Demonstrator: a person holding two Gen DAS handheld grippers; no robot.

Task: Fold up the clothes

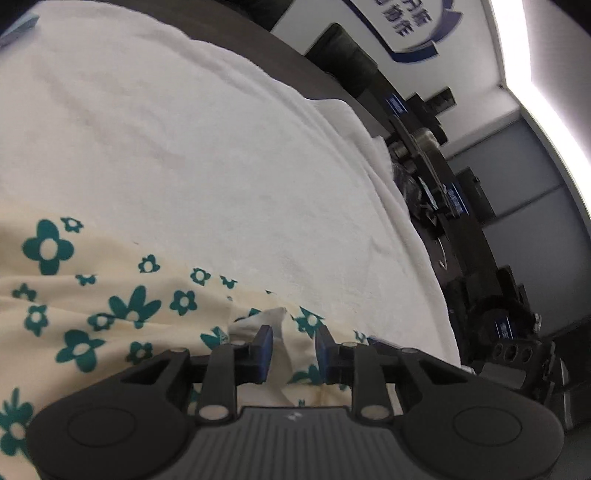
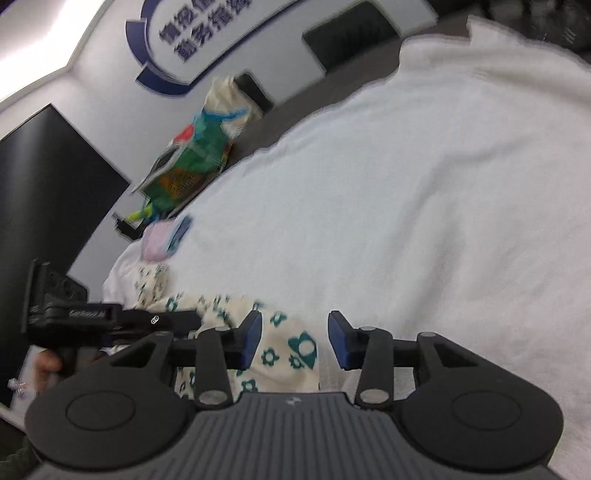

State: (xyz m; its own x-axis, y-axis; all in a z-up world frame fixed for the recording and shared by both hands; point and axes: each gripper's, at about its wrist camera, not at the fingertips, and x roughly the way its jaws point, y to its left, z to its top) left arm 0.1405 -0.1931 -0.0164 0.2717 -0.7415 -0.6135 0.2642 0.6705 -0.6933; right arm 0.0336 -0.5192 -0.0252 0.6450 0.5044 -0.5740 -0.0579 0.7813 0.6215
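Observation:
A cream garment with teal flowers (image 1: 92, 314) lies on a white cloth (image 1: 221, 166) covering the table. My left gripper (image 1: 294, 350) is open, its blue pads on either side of a raised fold of the garment's edge, not pinching it. In the right wrist view the same garment (image 2: 288, 354) lies between the open pads of my right gripper (image 2: 294, 339), near the garment's corner. The other gripper's black body (image 2: 92, 321) shows at the left, by the garment.
A dark table edge (image 1: 258, 33) runs along the far side. A colourful bag (image 2: 188, 162) and a pink item (image 2: 159, 243) sit at the cloth's far left. Black equipment (image 1: 424, 177) lies beyond the cloth's right edge. A dark screen (image 2: 48, 192) stands on the wall.

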